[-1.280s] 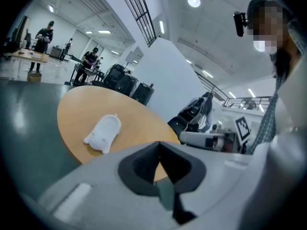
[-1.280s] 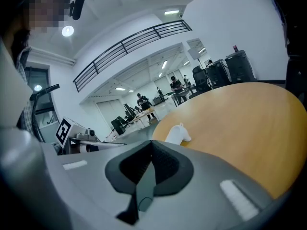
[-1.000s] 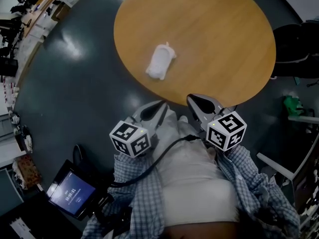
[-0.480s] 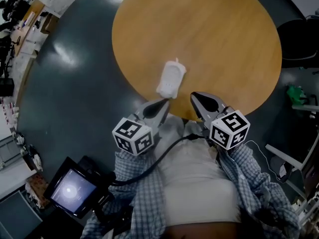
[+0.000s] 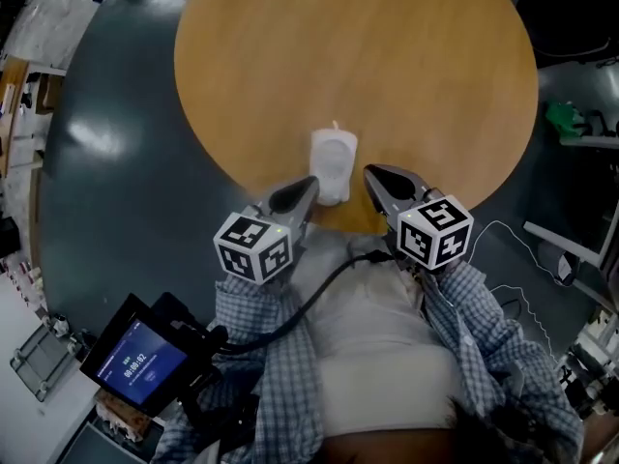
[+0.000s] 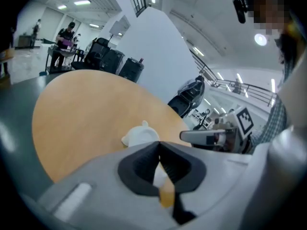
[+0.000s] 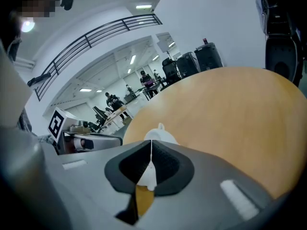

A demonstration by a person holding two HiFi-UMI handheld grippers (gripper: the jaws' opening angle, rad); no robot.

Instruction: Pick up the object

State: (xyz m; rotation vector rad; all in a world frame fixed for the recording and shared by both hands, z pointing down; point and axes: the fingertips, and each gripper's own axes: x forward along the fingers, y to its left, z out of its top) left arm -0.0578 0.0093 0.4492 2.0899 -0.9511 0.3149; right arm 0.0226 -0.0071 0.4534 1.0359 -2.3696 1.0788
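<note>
A small white object (image 5: 334,164) with a little nub on its far end lies on the round wooden table (image 5: 387,56), near the table's front edge. It also shows just past the jaws as the white object (image 6: 139,135) and the white object (image 7: 160,134). My left gripper (image 5: 305,188) sits just left of it and my right gripper (image 5: 372,175) just right of it, both low over the table's rim. Each gripper's jaws are shut with nothing between them. The object rests free between the two grippers.
A dark grey floor surrounds the table. A tablet on a stand (image 5: 140,359) sits at lower left. A black chair (image 5: 571,13) stands at upper right, with a green thing (image 5: 564,119) and a white frame (image 5: 571,249) to the right. People and desks stand far off.
The view has shifted forward, so the white object now lies close between the two gripper tips instead of well ahead of them. Both grippers stayed shut.
</note>
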